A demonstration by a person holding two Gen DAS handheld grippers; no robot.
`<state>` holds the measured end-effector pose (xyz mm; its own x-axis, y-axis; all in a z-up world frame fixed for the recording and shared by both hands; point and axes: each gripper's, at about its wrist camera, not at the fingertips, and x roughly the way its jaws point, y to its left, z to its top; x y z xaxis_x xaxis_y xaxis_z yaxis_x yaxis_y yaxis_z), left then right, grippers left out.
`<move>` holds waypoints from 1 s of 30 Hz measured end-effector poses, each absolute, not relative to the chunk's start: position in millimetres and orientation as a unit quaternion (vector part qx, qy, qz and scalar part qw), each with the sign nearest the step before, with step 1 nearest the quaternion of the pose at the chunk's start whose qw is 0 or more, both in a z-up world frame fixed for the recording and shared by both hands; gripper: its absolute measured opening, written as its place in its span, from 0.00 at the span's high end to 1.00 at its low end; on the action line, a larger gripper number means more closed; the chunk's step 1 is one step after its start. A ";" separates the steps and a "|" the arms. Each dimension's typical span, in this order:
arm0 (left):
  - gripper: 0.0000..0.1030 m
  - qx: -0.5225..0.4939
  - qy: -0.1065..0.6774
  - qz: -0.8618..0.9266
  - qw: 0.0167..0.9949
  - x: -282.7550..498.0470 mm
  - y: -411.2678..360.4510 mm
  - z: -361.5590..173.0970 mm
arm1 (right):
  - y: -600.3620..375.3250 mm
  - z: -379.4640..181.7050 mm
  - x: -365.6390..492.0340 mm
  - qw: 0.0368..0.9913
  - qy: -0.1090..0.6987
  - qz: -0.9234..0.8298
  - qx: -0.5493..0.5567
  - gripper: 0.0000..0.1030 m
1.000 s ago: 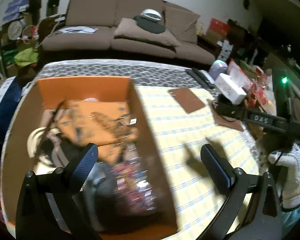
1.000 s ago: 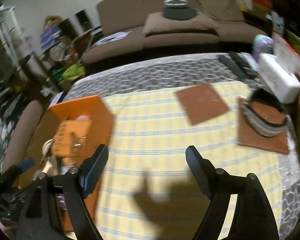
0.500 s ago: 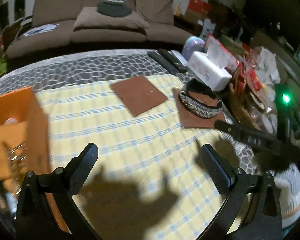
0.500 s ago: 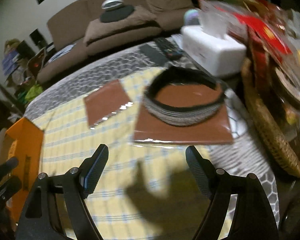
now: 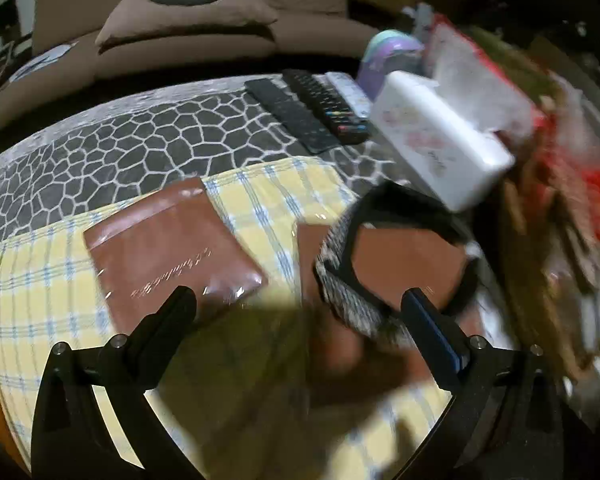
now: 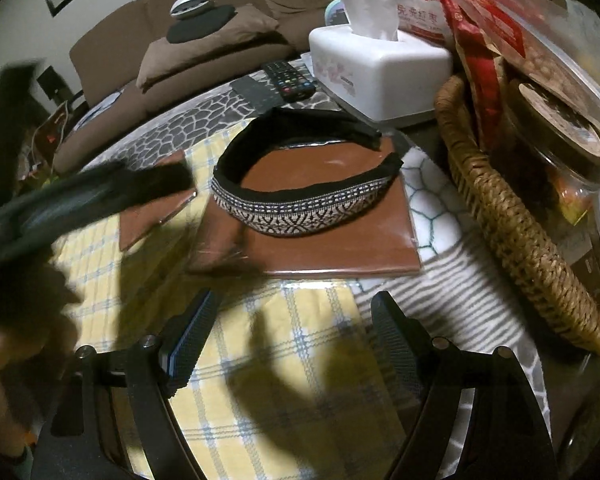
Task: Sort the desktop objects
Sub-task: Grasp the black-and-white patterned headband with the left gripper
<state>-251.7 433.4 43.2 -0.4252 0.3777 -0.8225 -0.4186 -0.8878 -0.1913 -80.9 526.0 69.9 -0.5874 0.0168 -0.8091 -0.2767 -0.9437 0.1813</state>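
1. The patterned headband point(image 6: 306, 204) (black lining, woven black-and-white band) lies open-ended on a brown square mat point(image 6: 332, 240) near the right end of the tabletop, its two tips pointing toward the white tissue box point(image 6: 380, 68). It rests free; nothing touches it.
2. A second brown mat point(image 5: 168, 248) lies flat on the yellow checked cloth point(image 6: 284, 360) just beside the first, bare on top.
3. The right gripper point(image 6: 296, 336) hangs above the cloth just short of the near edge of the headband's mat, its fingers spread wide with nothing between them.
4. The left gripper point(image 5: 300, 316) comes in from the other side, fingers likewise spread and empty; in its own view one finger point(image 5: 428, 320) overlaps the near curve of the headband, though the blur makes it impossible to say whether it touches.
5. Step in hand, as I read it: the approach to the headband, with both tools converging on it and no grasp made.
6. What the next move calls for (a judgement only): one gripper should drop over the band's near arc so a finger goes inside the loop and the other outside, then close on the fabric. The band looks soft and may flex or slide on the smooth mat, so the other gripper might need to steady the mat.
7. Farther out stand the remote controls point(image 5: 320, 108), a wicker basket point(image 6: 512, 224) of packets and jars, and a brown sofa point(image 6: 204, 40) behind.
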 end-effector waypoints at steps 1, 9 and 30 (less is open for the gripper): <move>0.00 -0.487 0.017 0.842 0.231 -258.1 440.1 36.6 | 526.3 68.5 -82.0 0.087 0.142 0.879 -0.447 0.21; 0.15 -0.506 0.067 0.838 0.194 -269.4 462.2 4.5 | 547.4 60.3 -79.3 0.097 0.161 0.876 -0.444 0.22; 0.84 -0.500 0.112 0.832 0.212 -172.1 343.3 11.2 | 535.8 58.3 -80.5 0.049 0.222 0.863 -0.450 0.47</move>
